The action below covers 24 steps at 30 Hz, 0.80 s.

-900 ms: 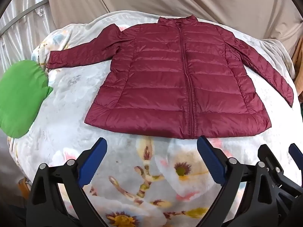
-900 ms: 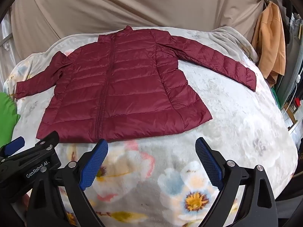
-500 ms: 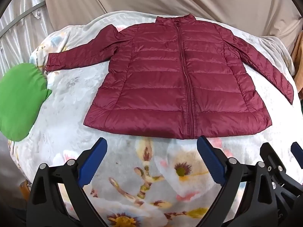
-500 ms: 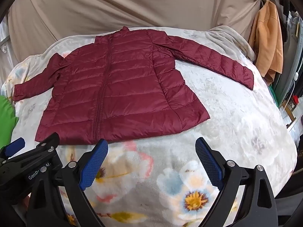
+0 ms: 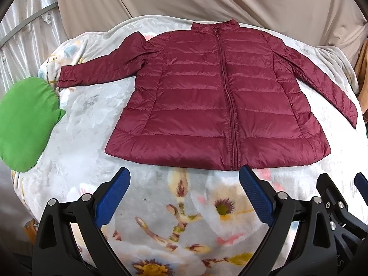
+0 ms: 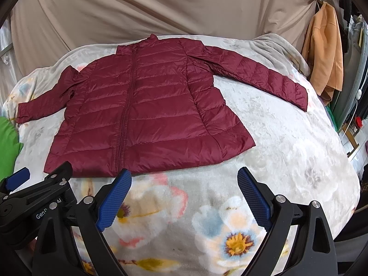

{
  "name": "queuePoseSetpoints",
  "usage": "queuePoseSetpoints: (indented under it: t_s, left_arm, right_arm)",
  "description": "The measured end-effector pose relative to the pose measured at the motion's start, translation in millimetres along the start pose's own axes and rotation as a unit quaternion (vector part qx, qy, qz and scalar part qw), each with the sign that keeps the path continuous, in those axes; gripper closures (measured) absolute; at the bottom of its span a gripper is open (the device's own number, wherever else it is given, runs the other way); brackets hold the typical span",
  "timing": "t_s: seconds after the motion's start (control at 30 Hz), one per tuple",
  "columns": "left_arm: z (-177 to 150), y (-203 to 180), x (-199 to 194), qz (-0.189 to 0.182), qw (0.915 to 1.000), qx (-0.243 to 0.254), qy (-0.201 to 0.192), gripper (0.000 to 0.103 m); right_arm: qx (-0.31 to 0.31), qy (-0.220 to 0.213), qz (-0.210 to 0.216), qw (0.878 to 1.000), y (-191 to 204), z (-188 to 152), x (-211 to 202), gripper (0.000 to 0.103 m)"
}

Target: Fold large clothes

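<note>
A maroon quilted puffer jacket (image 5: 214, 96) (image 6: 142, 112) lies flat and zipped on a floral blanket, collar away from me, both sleeves spread out to the sides. My left gripper (image 5: 185, 193) hovers open just short of the jacket's hem, near the zip's lower end, with nothing between its blue pads. My right gripper (image 6: 184, 194) is open too, above the blanket in front of the hem's right half. Each gripper shows at the edge of the other's view.
The floral blanket (image 5: 76, 124) (image 6: 287, 151) covers a bed-like surface. A green cushion-like object (image 5: 23, 124) lies at its left edge. Beige cloth hangs behind. An orange garment (image 6: 326, 55) hangs at the right, with clutter beyond.
Both views have shifted slightly; the jacket sits a little lower and nearer the pads. Both grippers stay open and the jacket lies unmoved.
</note>
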<state>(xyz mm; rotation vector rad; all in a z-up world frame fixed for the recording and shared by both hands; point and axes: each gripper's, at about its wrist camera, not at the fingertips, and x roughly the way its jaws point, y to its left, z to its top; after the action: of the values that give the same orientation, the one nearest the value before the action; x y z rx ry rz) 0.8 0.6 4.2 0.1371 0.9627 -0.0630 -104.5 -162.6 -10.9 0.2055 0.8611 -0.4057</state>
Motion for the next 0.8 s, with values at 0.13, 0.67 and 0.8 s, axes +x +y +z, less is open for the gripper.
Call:
queuePoseSetpoints:
  t_s: [0.13, 0.67, 0.8]
  left_arm:
    - [-0.9, -0.5, -1.6, 0.004, 1.0000, 0.002, -0.002, 0.010]
    - [-3.3, 0.8, -3.6, 0.007, 1.0000, 0.005, -0.003, 0.010]
    - [-4.2, 1.1, -3.6, 0.008, 1.0000, 0.005, -0.003, 0.010]
  right_arm:
    - [0.002, 0.000, 0.000, 1.000, -0.3, -0.8, 0.8, 0.011]
    - [0.003, 0.005, 0.003, 1.000, 3.4, -6.0, -1.2, 0.014]
    - [0.003, 0.006, 0.001, 1.000, 3.1, -7.6, -0.7, 0.014]
